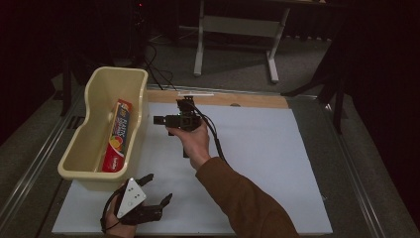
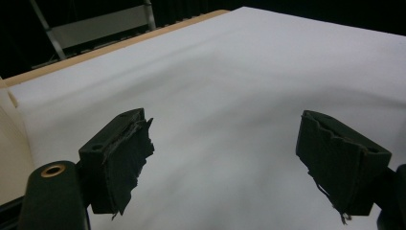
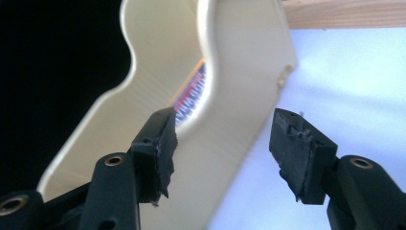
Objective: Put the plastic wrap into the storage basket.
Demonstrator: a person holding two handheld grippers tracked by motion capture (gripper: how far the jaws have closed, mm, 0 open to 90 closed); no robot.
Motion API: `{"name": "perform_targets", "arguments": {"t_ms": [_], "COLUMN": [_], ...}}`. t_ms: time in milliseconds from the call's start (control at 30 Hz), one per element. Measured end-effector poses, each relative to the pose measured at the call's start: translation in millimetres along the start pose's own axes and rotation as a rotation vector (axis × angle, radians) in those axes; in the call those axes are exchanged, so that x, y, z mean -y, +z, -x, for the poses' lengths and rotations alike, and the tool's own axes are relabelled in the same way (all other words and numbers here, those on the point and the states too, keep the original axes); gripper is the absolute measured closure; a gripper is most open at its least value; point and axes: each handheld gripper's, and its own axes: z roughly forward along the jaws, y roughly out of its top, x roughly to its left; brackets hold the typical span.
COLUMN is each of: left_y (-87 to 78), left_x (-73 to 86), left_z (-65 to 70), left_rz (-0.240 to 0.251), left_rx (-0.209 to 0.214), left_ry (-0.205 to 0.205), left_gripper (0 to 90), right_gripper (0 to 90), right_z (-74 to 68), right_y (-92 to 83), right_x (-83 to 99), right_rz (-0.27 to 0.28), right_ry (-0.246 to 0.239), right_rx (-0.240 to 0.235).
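A cream plastic bin (image 1: 74,168) stands at the table's left with a red and blue box (image 1: 117,134) lying along its inside. In the right gripper view the bin (image 3: 239,96) looms close and a strip of the box (image 3: 191,93) shows over its dipped rim. My right gripper (image 1: 158,120) hovers just right of the bin's far end and points at it. Its jaws (image 3: 220,143) stand apart with nothing between them. My left gripper (image 1: 159,187) rests low at the near left, just in front of the bin. It is wide open (image 2: 225,153) over bare white sheet.
A white sheet (image 1: 257,148) covers most of the table, with a wooden strip (image 1: 218,98) along its far edge. A cable (image 1: 214,139) trails from the right gripper along the forearm. A white metal stand (image 1: 237,25) is on the floor behind the table.
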Motion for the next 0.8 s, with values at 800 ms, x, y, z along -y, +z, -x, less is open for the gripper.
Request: {"name": "perform_targets", "arguments": {"t_ms": [800], "left_y": [1.2], "left_x": [0.2], "left_z": [-1.1], "left_rz": [-0.01], "left_rx": [-0.001], "left_ry": [-0.004], "left_gripper": [18.8], "right_gripper": [37.9], "right_z": [46.0], "right_y": [-52.0], "right_x": [49.5], "right_rz": [-0.096], "right_ry": [-0.402], "right_rx": [0.215]}}
